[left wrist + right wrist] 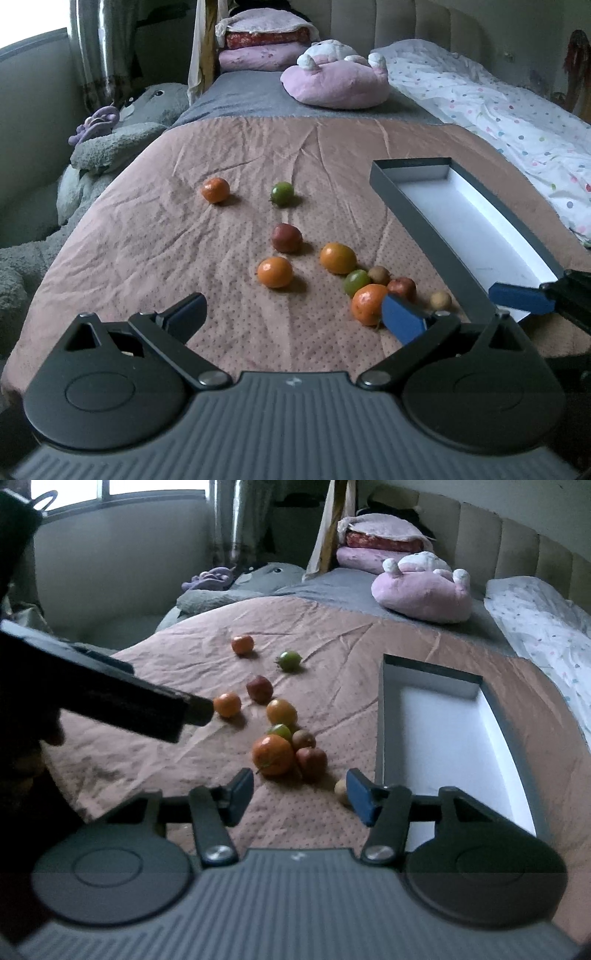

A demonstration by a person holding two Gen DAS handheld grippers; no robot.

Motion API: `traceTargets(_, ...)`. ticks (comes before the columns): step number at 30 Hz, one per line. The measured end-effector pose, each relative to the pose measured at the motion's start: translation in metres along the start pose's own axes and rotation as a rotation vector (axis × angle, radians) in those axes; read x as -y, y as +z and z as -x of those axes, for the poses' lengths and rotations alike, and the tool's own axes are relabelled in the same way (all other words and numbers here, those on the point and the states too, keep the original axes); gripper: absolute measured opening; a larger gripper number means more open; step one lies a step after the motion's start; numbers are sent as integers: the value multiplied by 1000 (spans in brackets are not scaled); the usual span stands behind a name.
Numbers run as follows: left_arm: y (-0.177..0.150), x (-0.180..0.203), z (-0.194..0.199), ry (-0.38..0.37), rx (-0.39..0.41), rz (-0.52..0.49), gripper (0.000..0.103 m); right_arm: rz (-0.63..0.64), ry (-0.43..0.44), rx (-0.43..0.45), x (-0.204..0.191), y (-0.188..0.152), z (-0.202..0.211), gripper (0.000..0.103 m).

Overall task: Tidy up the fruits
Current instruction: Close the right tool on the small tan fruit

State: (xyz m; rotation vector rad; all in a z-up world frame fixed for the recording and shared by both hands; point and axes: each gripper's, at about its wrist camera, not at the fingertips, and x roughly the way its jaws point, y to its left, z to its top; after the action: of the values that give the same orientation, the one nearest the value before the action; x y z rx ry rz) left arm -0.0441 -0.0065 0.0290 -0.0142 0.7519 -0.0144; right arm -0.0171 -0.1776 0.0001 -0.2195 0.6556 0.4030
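The right claw (299, 797) hangs wide open and empty just above the bed (155, 760), its blue fingers (360, 797) spread either side of bare blanket. Straight ahead of it, just beyond the fingertips, sits a tight cluster of fruit led by a large orange (272, 755), with a dark red fruit (312, 762) touching its right side and a small brown fruit (341, 790) just beside the right finger. The round fruit has no long axis, so any closing direction should serve. The left claw (295, 314) is likewise wide open and holds nothing; it is near the same cluster, but the cluster lies off to its right, so the right claw looks better placed for that pick. Another orange (275, 272) lies directly ahead of the left claw. More fruit is scattered toward the head of the bed. The box (380, 738) lies along the right edge of the bed, its long axis running away from the claws, and it appears to have no fruit in it.
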Motion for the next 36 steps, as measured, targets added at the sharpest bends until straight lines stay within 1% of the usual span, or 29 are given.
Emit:
traceTargets(1,0,0,0,-4,0,0,102,-2,-8,-4,0,1,-5,57)
traceTargets(2,0,0,0,-9,1,0,102,-11,-16,-15,2,1,-8,45)
traceTargets(4,0,1,0,-14,2,-4,102,-50,-26,-50,7,1,-17,35)
traceTargets(6,-1,2,1,-16,8,-17,102,-87,-34,-68,12,0,-24,35)
traceTargets(7,-2,3,1,-15,11,-24,102,-86,-56,-67,12,0,-27,35)
traceTargets(10,-4,3,1,-19,11,-32,102,-72,-107,-73,10,1,-36,35)
traceTargets(15,-5,1,-3,-23,-4,-26,102,-23,-176,-112,7,3,-56,34)
traceTargets(19,-5,1,-3,-23,-4,-26,102,23,-187,-148,3,3,-67,34)
traceTargets(21,-6,1,-4,-23,-4,-22,102,59,-172,-164,-2,2,-71,34)
traceTargets(23,-6,0,-4,-22,-8,-21,102,54,-166,-187,-3,0,-74,34)
traceTargets(25,-7,0,-4,-21,-6,-20,102,83,-184,-188,-4,-2,-76,33)
traceTargets(28,-7,-1,-4,-20,-9,-23,102,63,-194,-205,1,-3,-78,32)
traceTargets(29,-7,-1,-4,-21,-11,-22,102,65,-202,-221,2,-3,-80,27)
traceTargets(31,-8,-1,-5,-22,-15,-20,102,62,-204,-236,7,-4,-85,22)
traceTargets(36,-9,0,-3,-25,-8,-33,102,24,-164,-215,14,-3,-81,24)
